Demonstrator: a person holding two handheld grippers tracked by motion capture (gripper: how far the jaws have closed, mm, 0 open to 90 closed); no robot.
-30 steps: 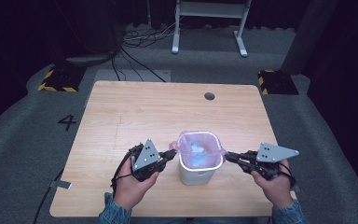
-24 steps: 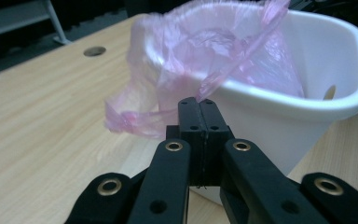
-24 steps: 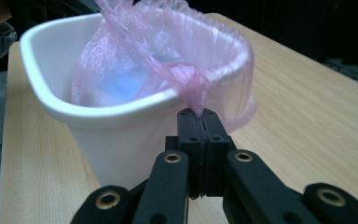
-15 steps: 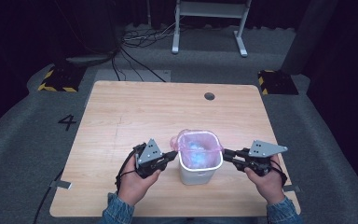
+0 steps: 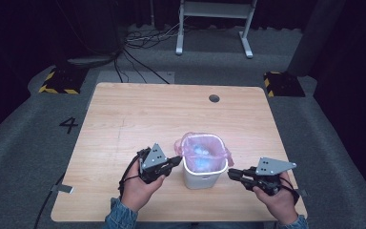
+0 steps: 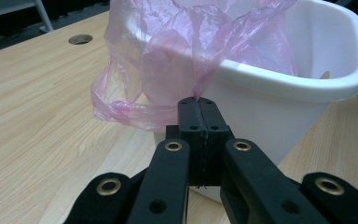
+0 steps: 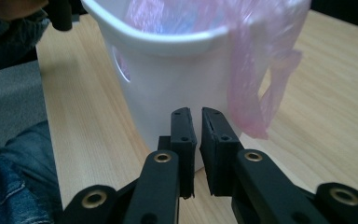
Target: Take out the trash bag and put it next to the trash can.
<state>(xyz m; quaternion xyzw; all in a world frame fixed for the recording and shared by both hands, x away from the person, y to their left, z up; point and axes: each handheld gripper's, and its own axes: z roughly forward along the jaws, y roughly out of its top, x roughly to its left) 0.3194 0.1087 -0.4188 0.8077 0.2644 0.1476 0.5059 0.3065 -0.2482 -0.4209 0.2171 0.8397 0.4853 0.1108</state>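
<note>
A: What sat on the table [image 5: 124, 119]?
B: Light wood top, round hole [image 5: 214, 98] near the far edge.
A: Floor?
B: Grey mat, a "4" [image 5: 69, 125] marked at left. Two striped blocks [image 5: 57, 81] flanked the far corners. Cables [image 5: 143, 40] ran to a white stand [image 5: 214, 19] behind.

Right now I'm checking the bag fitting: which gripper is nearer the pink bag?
Left. The left gripper is shut on a fold of the pink bag at the white bin's rim. The right gripper points at the bin's wall, nothing between its jaws, the bag's hanging flap beside it.
</note>
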